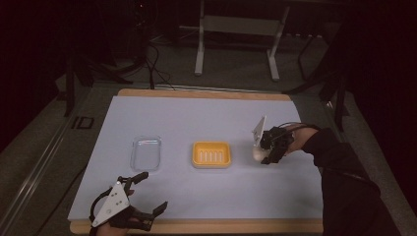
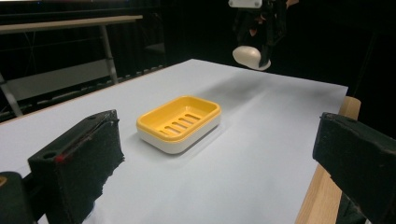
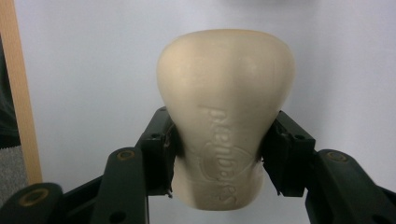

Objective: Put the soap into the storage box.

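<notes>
We see the right gripper [image 3: 219, 154] clamped on a cream bar of soap [image 3: 226, 112], its two black jaws pressing the bar's narrower waist from either side. The soap is smooth and waxy, rounded at the far end, with raised lettering moulded into its face. In the left gripper view the bar [image 2: 247, 57] hangs clear above the table, with a soft shadow on the sheet beneath it. From the high view the right gripper [image 1: 268, 150] sits over the right part of the table, nearer the right edge than the middle, and a dark sleeve [image 1: 344, 182] runs back from it to the near right corner.

Just to the left of the held soap we find a soap dish [image 1: 211, 154] at about the centre of the table: a rounded rectangle with a glossy yellow slotted insert in a white base. Further left lies a clear plastic lid [image 1: 146, 153], shallow and rounded at its corners.

The left gripper [image 1: 147, 194] rests near the front edge towards the left corner, its jaws spread wide apart with nothing between them; their pads [image 2: 88, 163] look coarse and black.

The table [image 1: 206, 113] carries a matte pale sheet over a wooden board whose edge shows at front and back. Beyond it the room is dark, with a grey floor, loose cables and a metal-legged bench [image 1: 236, 29].
</notes>
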Available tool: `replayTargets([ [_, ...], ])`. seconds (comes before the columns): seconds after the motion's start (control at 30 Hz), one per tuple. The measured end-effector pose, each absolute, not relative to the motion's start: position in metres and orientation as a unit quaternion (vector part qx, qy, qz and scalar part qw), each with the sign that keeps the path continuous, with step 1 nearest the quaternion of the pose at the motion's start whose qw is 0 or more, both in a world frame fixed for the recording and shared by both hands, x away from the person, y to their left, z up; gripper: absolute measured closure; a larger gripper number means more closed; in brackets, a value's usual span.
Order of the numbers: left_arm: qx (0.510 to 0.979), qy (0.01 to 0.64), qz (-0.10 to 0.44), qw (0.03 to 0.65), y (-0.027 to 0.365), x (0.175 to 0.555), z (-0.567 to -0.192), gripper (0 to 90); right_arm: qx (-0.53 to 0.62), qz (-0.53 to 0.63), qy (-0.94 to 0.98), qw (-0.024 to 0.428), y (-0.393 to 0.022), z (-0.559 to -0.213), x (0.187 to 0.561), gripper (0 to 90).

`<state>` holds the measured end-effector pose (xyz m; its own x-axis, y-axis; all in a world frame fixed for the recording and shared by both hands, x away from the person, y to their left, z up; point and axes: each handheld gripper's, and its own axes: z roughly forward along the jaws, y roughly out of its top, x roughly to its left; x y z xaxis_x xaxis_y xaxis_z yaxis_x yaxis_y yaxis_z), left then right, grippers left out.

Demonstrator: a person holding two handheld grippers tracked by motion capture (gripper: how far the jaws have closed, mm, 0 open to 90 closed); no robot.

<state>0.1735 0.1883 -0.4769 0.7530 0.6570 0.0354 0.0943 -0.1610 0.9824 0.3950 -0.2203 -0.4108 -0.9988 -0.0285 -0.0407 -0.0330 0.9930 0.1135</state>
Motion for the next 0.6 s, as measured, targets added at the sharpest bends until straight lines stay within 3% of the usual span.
replayTargets([
  [0.6,0.727,0.254,0.235,0.594,0.187,0.172,-0.477,1.5,-0.025,0.05,0.998,0.034,-0.183,-0.376,0.4,49.7],
])
